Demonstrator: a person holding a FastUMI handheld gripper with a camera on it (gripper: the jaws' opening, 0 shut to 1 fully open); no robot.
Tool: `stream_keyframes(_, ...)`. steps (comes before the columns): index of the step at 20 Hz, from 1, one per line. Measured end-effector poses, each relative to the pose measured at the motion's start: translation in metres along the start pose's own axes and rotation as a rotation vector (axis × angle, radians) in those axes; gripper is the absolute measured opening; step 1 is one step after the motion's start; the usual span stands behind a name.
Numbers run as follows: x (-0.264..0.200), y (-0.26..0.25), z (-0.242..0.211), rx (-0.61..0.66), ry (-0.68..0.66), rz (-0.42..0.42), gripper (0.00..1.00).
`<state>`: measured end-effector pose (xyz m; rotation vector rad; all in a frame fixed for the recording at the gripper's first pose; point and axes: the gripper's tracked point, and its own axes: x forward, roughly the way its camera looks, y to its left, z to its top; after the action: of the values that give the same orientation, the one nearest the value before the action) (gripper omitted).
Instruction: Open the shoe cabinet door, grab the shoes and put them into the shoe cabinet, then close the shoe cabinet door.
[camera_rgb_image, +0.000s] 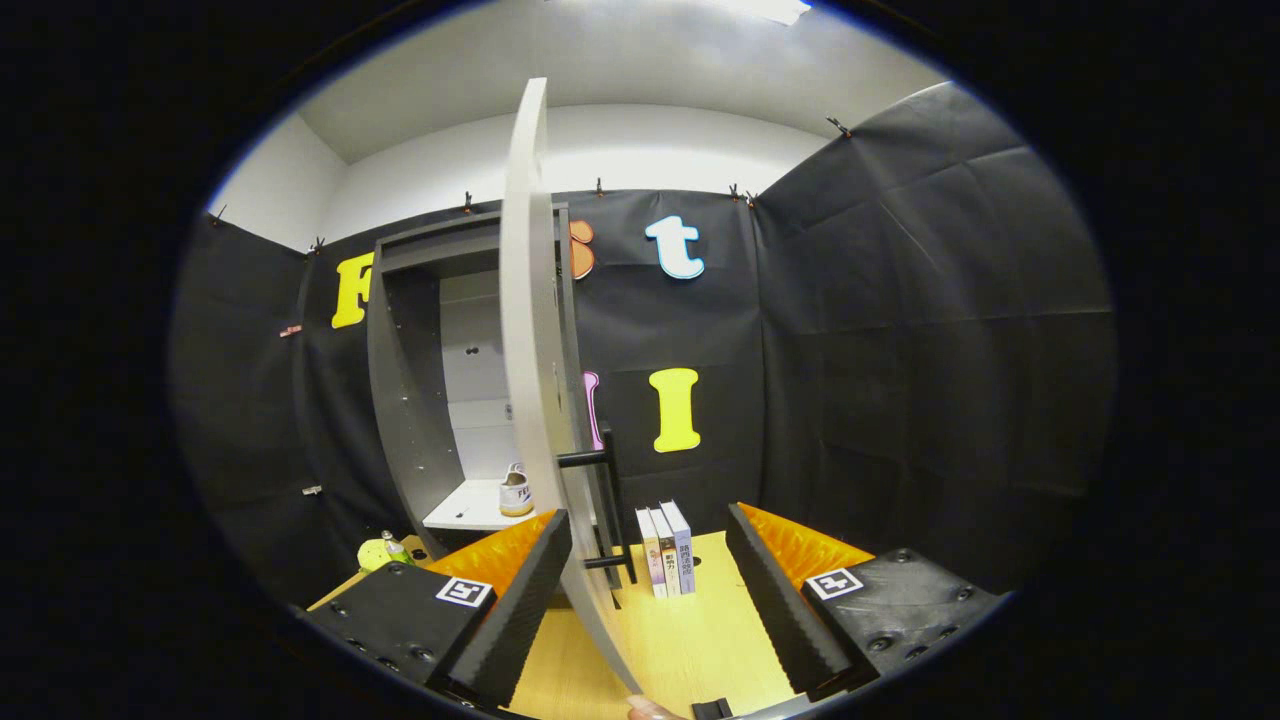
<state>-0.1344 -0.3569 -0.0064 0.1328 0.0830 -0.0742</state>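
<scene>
The grey shoe cabinet (410, 400) stands on the wooden table against the booth wall with its inside showing. Its pale door (530, 330) is swung out edge-on toward me, and its lower edge runs down between my fingers. A black bar handle (605, 500) sticks out of the door's right face. A white shoe (516, 492) sits on the cabinet's white shelf (470, 510), partly hidden by the door. My gripper (650, 590) is open, with its left finger (520, 600) close against the door and its right finger (780, 600) well apart from it.
Three books (666, 548) stand upright on the wooden table (690, 640) just right of the door and beyond my fingers. A yellow-green object (375, 552) and a small bottle (396, 547) lie left of the cabinet's foot. A fingertip (650, 708) shows below the door's edge.
</scene>
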Motion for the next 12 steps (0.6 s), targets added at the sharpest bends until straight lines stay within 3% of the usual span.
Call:
stream_keyframes(6,0.024,-0.001,-0.005,0.042,0.024,0.072,0.98)
stream_keyframes(12,0.018,0.038,-0.012,0.052,0.031,0.156,0.97)
